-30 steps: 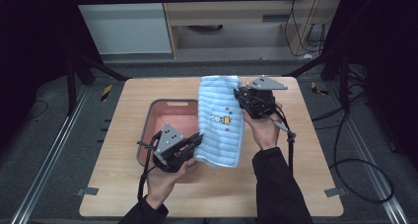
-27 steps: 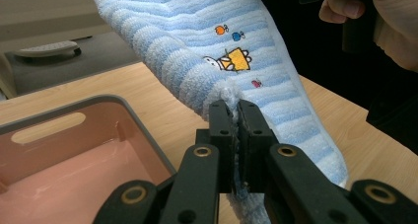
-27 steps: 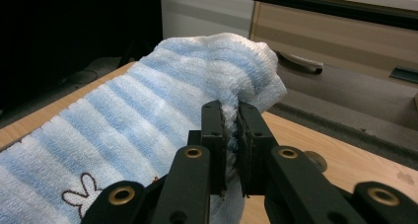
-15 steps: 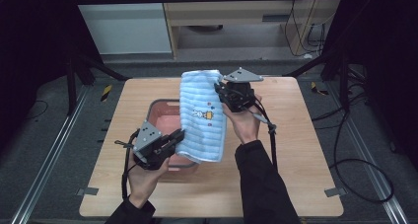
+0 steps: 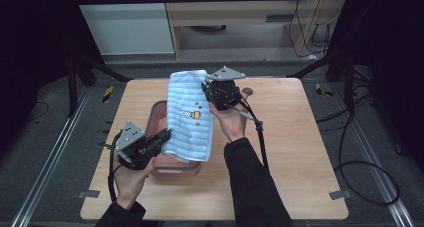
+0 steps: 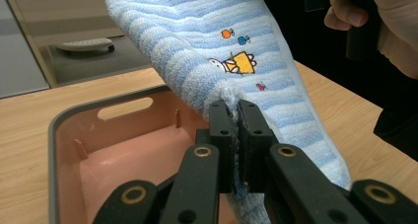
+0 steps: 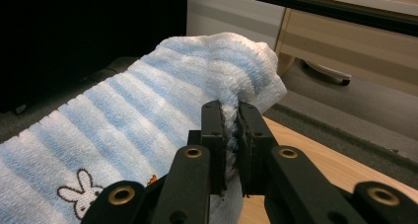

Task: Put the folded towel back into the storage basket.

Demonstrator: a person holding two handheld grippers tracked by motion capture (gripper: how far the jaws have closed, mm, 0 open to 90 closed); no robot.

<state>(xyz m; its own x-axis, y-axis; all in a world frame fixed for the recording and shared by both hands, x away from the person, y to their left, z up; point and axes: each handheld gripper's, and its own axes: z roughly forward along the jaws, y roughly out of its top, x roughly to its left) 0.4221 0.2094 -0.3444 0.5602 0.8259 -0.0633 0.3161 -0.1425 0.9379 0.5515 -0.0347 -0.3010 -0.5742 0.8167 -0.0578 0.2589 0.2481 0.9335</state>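
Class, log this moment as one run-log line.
towel: held over pink bin | left gripper: shut on towel | right gripper: shut on towel

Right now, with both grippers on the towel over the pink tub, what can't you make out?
- Tub floor: in the high view the towel covers most of it; the left gripper view cuts it at the bottom edge.
- Towel's lower end: hidden behind the left gripper in its own view.
- Small grey thing on the table: too small to identify.
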